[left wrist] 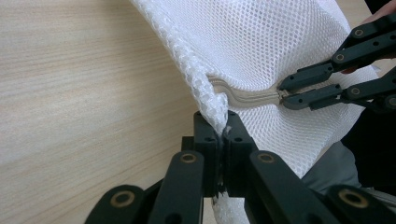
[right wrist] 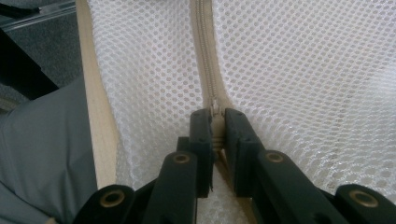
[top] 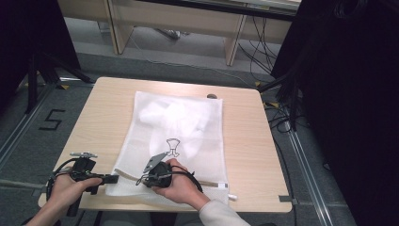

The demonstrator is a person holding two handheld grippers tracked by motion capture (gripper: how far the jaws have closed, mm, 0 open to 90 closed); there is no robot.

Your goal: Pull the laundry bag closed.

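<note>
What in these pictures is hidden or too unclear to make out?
- Zipper pull: right gripper view, covered by the right gripper shut on it.
- What lies inside the mesh bag: high view, a white blur behind the mesh.
- The small black print on the bag: high view, too small to tell.
- Bag corner: left gripper view, pinched inside the left gripper.

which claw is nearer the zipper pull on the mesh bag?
Right. The right claw is shut on the zipper pull of the mesh bag; the left claw pinches the bag's corner, off to the side.
</note>
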